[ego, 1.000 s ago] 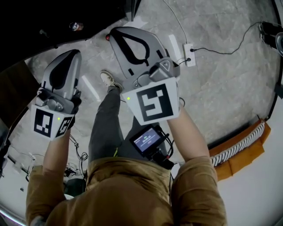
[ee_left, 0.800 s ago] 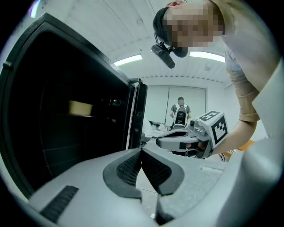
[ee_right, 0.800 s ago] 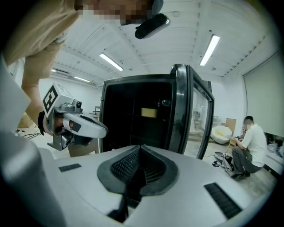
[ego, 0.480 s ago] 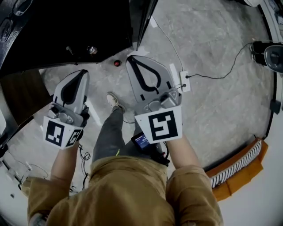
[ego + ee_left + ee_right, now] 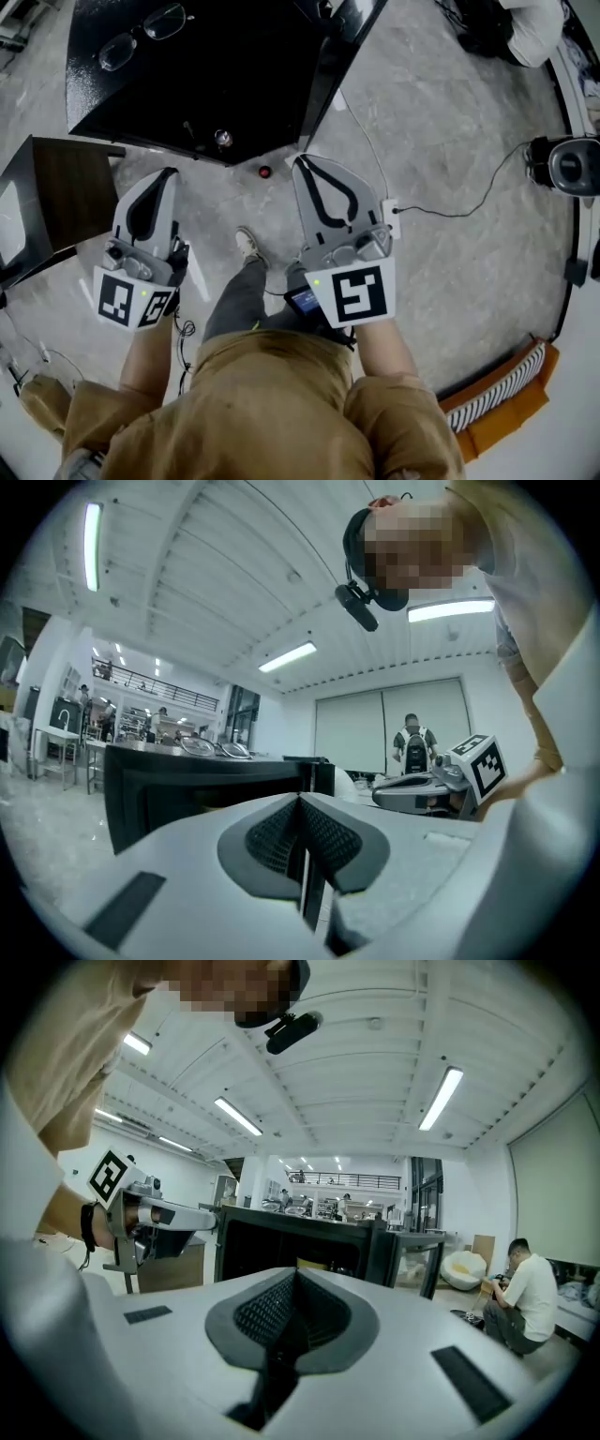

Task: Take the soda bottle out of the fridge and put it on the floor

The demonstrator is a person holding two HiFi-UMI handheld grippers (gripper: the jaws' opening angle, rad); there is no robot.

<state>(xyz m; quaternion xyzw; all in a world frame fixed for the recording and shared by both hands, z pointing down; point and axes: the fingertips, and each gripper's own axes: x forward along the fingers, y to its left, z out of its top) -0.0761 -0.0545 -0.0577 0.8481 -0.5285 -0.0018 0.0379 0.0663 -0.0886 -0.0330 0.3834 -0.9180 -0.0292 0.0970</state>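
The black fridge fills the top of the head view, seen from above, with its door swung open at the right. I cannot make out a soda bottle in any view. A small shiny round thing sits at the fridge's front edge, and a small red round thing lies on the floor just below it. My left gripper is shut and empty, held level before the fridge. My right gripper is also shut and empty, pointing at the fridge's open dark inside.
A pair of glasses lies on the fridge top. A dark wooden cabinet stands at the left. A power strip with cables lies on the stone floor at the right. One person sits at the right and another stands further off.
Both grippers have risen, still shut. The head view has swung forward, so the fridge top with the glasses has come into view and the red thing has slid down the picture.
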